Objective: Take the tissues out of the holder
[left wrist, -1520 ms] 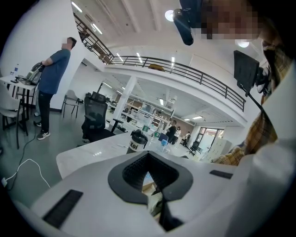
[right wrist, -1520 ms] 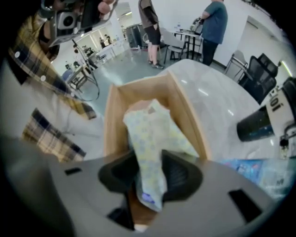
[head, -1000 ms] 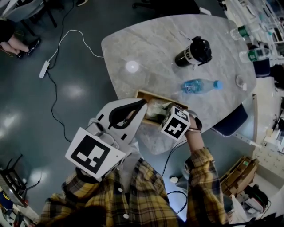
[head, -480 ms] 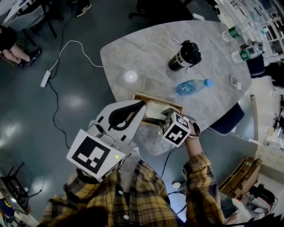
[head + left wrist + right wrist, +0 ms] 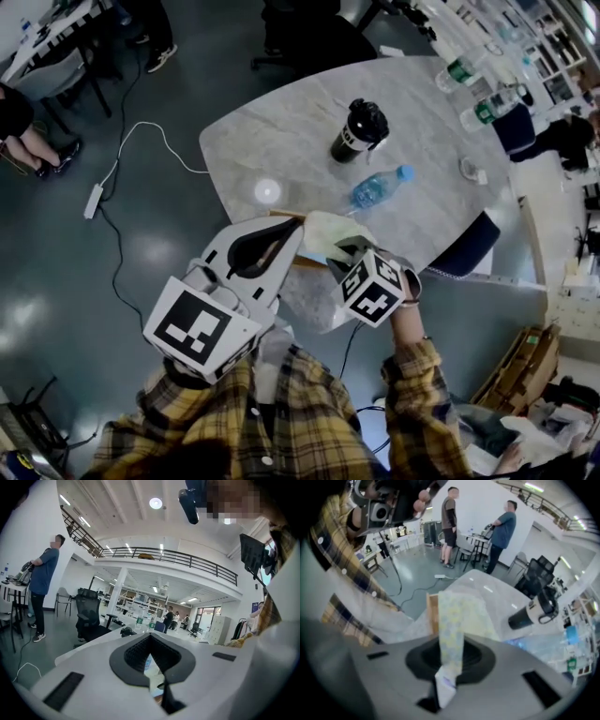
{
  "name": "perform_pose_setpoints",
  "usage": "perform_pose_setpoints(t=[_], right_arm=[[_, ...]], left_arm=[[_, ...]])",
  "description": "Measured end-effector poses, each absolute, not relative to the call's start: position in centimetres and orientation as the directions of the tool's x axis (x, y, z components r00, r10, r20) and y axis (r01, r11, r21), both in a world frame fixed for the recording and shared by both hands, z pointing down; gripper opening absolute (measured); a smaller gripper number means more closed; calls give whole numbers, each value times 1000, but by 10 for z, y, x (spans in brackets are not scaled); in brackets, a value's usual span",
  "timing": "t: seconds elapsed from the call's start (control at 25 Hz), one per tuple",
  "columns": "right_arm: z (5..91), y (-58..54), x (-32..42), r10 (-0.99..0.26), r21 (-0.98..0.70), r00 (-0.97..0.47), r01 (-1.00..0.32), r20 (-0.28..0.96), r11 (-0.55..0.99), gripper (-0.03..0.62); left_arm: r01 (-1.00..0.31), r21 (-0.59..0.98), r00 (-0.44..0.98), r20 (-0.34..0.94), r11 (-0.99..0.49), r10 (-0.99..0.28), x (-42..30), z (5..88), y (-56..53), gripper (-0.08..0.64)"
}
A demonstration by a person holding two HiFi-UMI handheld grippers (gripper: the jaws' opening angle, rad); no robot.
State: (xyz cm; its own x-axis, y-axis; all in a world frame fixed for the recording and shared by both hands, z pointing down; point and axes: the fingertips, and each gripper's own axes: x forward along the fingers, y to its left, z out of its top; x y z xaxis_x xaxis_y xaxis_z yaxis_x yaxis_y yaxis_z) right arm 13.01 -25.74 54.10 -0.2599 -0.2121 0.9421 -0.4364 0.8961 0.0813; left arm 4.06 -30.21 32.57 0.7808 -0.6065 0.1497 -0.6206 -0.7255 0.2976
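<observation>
Yellow-patterned tissue (image 5: 452, 616) is pinched in the jaws of the right gripper (image 5: 443, 691); those of the left gripper (image 5: 157, 691) clamp the holder (image 5: 432, 613).

The person wears a yellow-and-dark plaid shirt (image 5: 309, 422) with white buttons (image 5: 253, 401). Ahead of the shirt, the left gripper (image 5: 298, 225) has broad white fingers (image 5: 93, 677) lined with ribbed black pads (image 5: 136, 651), and a cube (image 5: 202, 328) of black-and-white square markers. The right gripper (image 5: 345, 251), beyond the shirt's right sleeve (image 5: 422, 403), carries a smaller marker cube (image 5: 375, 286).

Glossy grey floor (image 5: 75, 272), marble table (image 5: 281, 141), railed mezzanine (image 5: 164, 557), ceiling lights (image 5: 155, 502)
</observation>
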Motion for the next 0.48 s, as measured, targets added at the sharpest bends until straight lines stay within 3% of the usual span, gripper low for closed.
perform_pose_setpoints(t=[0.48], right_arm=[[414, -264, 128, -598, 58, -451, -765, 662, 642, 44]], left_arm=[[-526, 243, 848, 75, -815, -525, 69, 286, -287, 17]])
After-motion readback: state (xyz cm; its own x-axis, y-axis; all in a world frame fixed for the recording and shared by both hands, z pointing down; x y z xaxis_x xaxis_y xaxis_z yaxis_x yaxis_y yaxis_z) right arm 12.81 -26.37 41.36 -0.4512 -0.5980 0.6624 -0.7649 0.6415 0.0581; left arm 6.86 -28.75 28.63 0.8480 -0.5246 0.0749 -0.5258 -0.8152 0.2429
